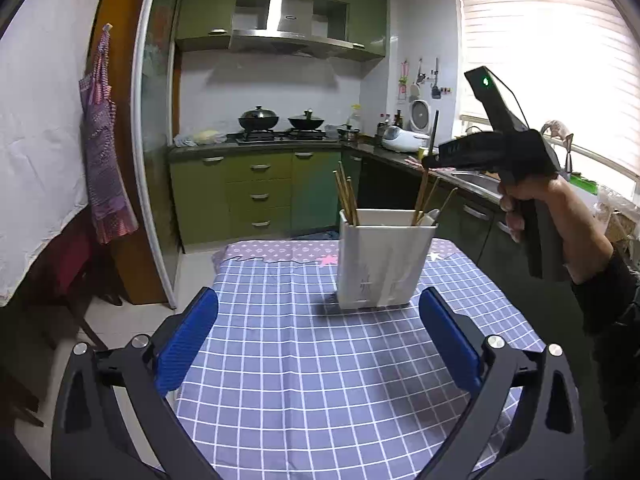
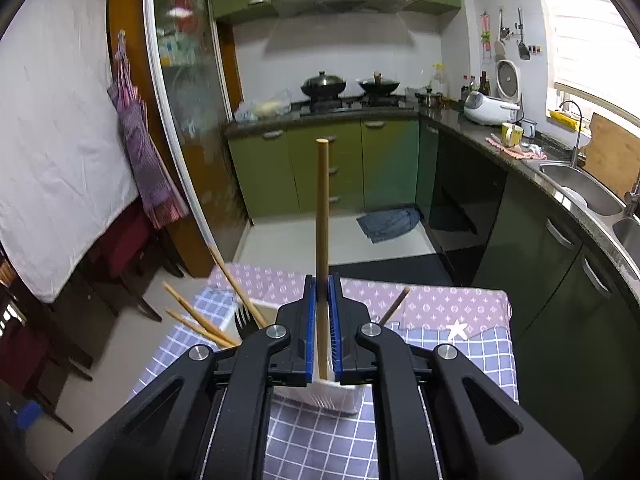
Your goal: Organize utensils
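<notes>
A white utensil holder [image 1: 376,264] stands on the blue checked tablecloth [image 1: 320,380]. Several wooden chopsticks [image 1: 346,196] lean in its left corner, more at its right. My left gripper [image 1: 318,296] is wide open just in front of the holder, with nothing between its blue pads. A hand carries my right gripper [image 1: 430,160] above the holder's right side. In the right wrist view that gripper [image 2: 322,280] is shut on one upright wooden chopstick [image 2: 322,208], whose lower end is over the holder [image 2: 344,398]. A black fork [image 2: 242,318] and loose chopsticks [image 2: 200,320] stick out at the holder's left.
The table's far edge [image 2: 440,300] faces a green kitchen. A dark counter with a sink [image 2: 580,188] runs along the right. Dark red chairs [image 1: 68,264] stand to the left of the table, under a white covered surface. A blue cloth [image 2: 390,222] lies on the floor.
</notes>
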